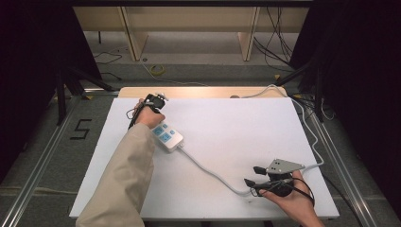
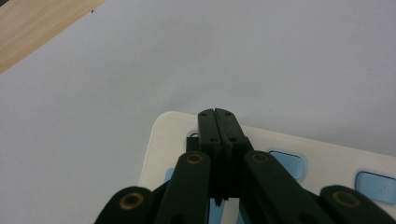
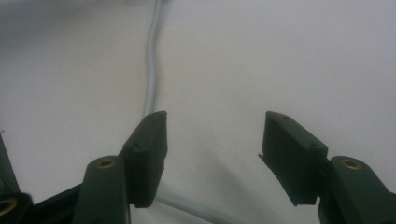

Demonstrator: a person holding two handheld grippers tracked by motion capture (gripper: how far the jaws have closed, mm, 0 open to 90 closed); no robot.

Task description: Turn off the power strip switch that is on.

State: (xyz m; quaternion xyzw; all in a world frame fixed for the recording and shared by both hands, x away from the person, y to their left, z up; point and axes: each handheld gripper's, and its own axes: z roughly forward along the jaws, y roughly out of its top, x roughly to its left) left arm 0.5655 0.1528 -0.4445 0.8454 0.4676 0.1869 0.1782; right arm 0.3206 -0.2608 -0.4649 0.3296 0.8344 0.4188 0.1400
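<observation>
Your left gripper point(image 1: 152, 101) sits near the far left part of the white foam-covered table point(image 1: 236, 123), its jaws clenched tight together with nothing between them. In the left gripper view their tips point(image 2: 218, 122) hover over the end of the white rectangular power strip with pale blue buttons point(image 2: 327, 158); whether they press it you cannot tell. The strip point(image 1: 167, 136) lies just beside your left hand point(image 1: 148, 117), angled across the table. Its pale grey cable point(image 1: 213, 174) runs toward your right gripper point(image 1: 255, 176), which stands released, jaws wide apart, the cable point(image 3: 152, 70) passing under the left jaw.
</observation>
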